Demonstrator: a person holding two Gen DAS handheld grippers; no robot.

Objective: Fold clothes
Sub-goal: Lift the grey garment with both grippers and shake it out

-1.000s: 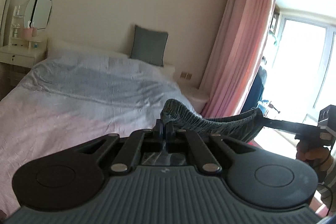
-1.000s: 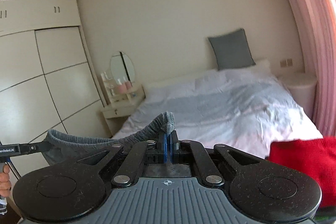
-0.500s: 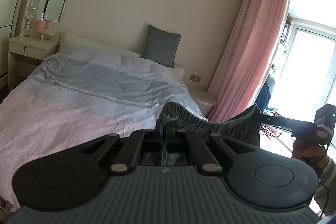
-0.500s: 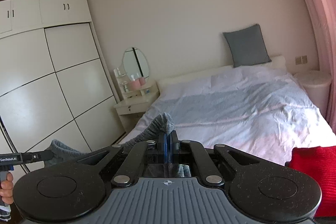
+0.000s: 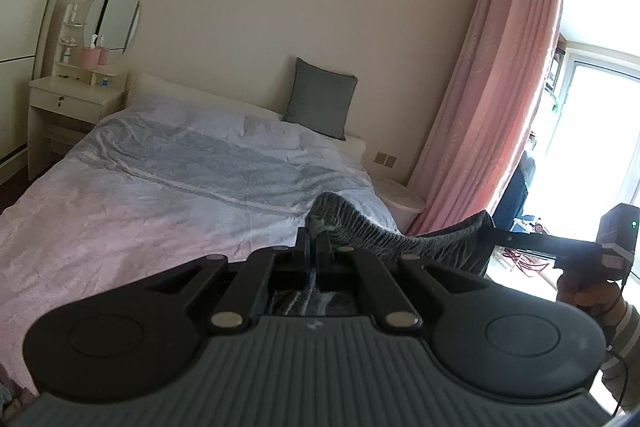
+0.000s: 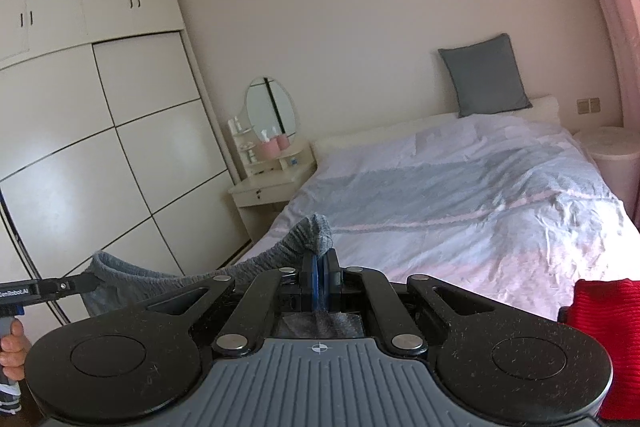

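Both grippers, left (image 5: 313, 254) and right (image 6: 320, 269), pinched the grey garment (image 5: 360, 227) taut toward twelve o'clock; a thin-edged grip risked slipping.

Daylight enters from the window (image 5: 592, 131) at the right of the left wrist view, where the glass is blown out to plain white. The pink curtain (image 5: 492, 99) beside it glows, and the wall far from the window falls to a dull beige. The bed cover (image 6: 460, 203) is evenly lit, with soft shadows in its creases. A pale sheen lies on the wardrobe doors (image 6: 92, 163). Both fisheye views bend straight lines near the edges and darken at the corners. Focus is fair throughout.
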